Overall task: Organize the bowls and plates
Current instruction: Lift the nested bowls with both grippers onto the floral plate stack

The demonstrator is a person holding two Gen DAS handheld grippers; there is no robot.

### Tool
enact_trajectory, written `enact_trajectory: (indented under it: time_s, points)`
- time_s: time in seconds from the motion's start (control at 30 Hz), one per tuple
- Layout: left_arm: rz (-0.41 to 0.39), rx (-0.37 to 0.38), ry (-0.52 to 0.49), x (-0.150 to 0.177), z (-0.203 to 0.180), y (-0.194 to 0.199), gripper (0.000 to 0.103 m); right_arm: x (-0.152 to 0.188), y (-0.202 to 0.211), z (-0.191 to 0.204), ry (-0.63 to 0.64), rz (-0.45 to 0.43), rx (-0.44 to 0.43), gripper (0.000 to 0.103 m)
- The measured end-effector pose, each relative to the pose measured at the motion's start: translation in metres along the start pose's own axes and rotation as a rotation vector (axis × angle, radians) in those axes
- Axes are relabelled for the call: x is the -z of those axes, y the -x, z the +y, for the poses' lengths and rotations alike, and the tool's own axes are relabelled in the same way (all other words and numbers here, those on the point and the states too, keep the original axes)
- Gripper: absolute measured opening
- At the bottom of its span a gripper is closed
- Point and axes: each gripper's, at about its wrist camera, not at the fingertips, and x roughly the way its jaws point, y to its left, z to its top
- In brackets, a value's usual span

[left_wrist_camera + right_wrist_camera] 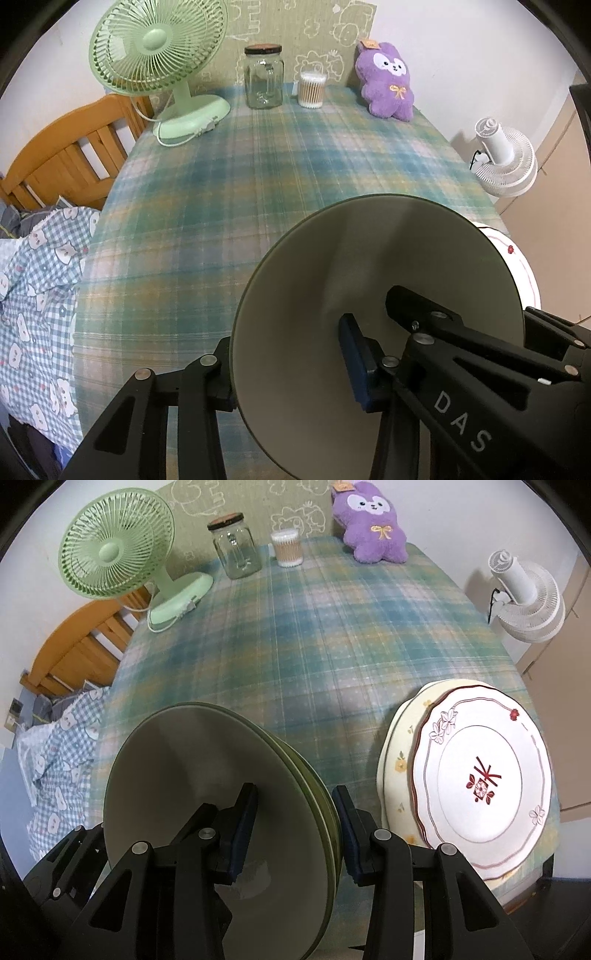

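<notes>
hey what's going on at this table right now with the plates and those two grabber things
A person is tidying dishes with a handheld gripper in each hand. Both the left gripper and the right gripper have their jaws clamped on opposite rims of the green plates, which look like a small stack held tilted above the plaid tablecloth. Beside them on the right, a white flower-patterned plate already rests on a cream plate.

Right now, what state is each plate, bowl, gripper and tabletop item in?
green bowls: nested stack, tipped, gripped on opposite rims
left gripper: jaws shut on the stack's rim
right gripper: jaws shut on the rim
floral plate: lying flat on the yellow plate
glass jar: upright, lidded
green fan: upright, blades still
</notes>
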Motion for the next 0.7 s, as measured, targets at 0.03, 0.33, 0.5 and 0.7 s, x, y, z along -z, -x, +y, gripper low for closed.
enact_trajectory:
  time_s: [0.03,0.33,0.5,0.7]
  points:
    - [-0.002,0.0,-0.001,0.0,0.0,0.003,0.045,0.0,0.003,0.001,-0.003,-0.003,0.0,0.045]
    - [-0.018,-0.012,-0.002,-0.005,-0.016,0.014,0.044,-0.004,0.02,-0.013,-0.011,-0.018,-0.013,0.045]
    - [-0.035,-0.017,0.02,-0.01,-0.036,0.02,0.044,-0.015,0.031,-0.032,0.013,-0.032,-0.015,0.045]
    - [-0.045,-0.019,0.035,-0.019,-0.068,0.02,0.044,-0.029,0.039,-0.063,0.034,-0.037,-0.015,0.045]
